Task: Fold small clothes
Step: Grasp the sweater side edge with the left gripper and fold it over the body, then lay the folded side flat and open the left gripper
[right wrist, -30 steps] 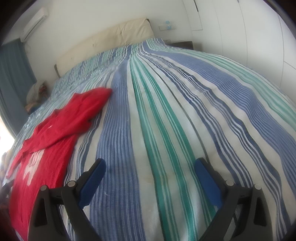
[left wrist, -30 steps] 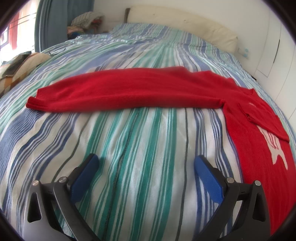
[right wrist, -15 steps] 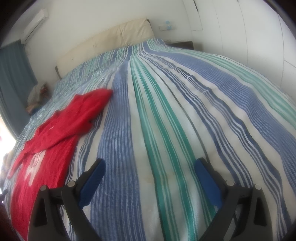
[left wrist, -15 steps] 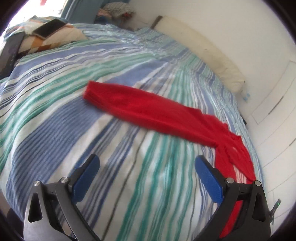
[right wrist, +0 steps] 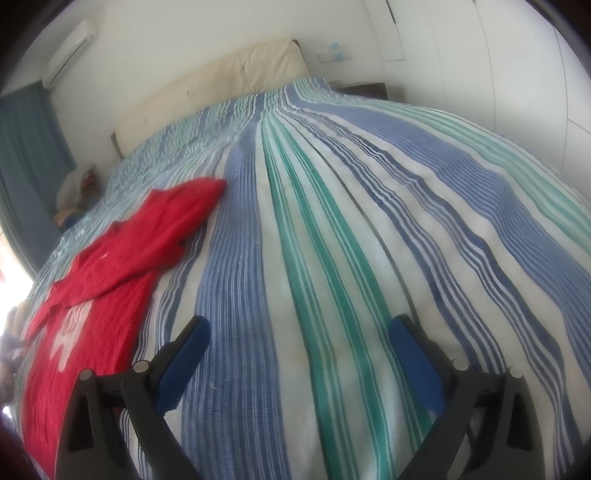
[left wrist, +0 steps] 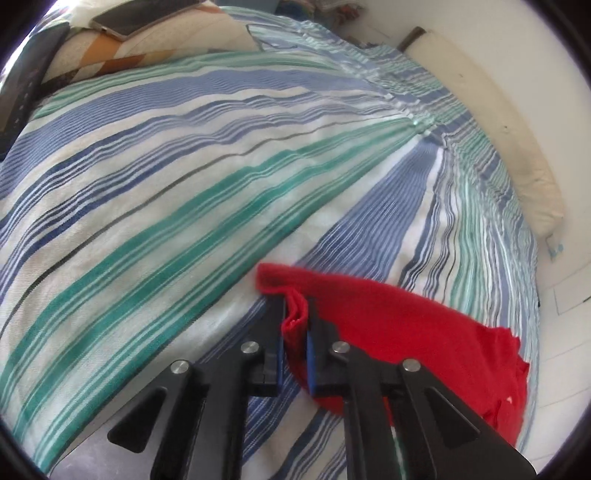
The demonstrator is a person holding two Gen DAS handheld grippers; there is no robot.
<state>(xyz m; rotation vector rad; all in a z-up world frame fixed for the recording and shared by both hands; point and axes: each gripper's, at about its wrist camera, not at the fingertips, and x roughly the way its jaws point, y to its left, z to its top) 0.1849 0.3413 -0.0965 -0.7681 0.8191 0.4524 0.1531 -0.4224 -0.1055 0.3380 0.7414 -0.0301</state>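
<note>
A small red long-sleeved sweater (right wrist: 110,266) with a white print lies spread on the striped bed cover. In the left wrist view my left gripper (left wrist: 295,317) is shut on the cuff end of the sweater's sleeve (left wrist: 388,325), with red cloth bunched between the blue pads. The rest of the sleeve runs away to the lower right. In the right wrist view my right gripper (right wrist: 299,343) is open and empty over bare cover. The sweater's other sleeve (right wrist: 184,206) lies to its upper left.
The blue, green and white striped bed cover (right wrist: 351,221) fills both views. A cream headboard (right wrist: 229,81) stands at the far end. A patterned pillow with a phone (left wrist: 140,14) on it lies at the upper left of the left wrist view. White wardrobe doors (right wrist: 498,55) stand at the right.
My left gripper has moved to the sleeve's end and shut on the cuff; it was open before. My right gripper has stayed open and almost still.
</note>
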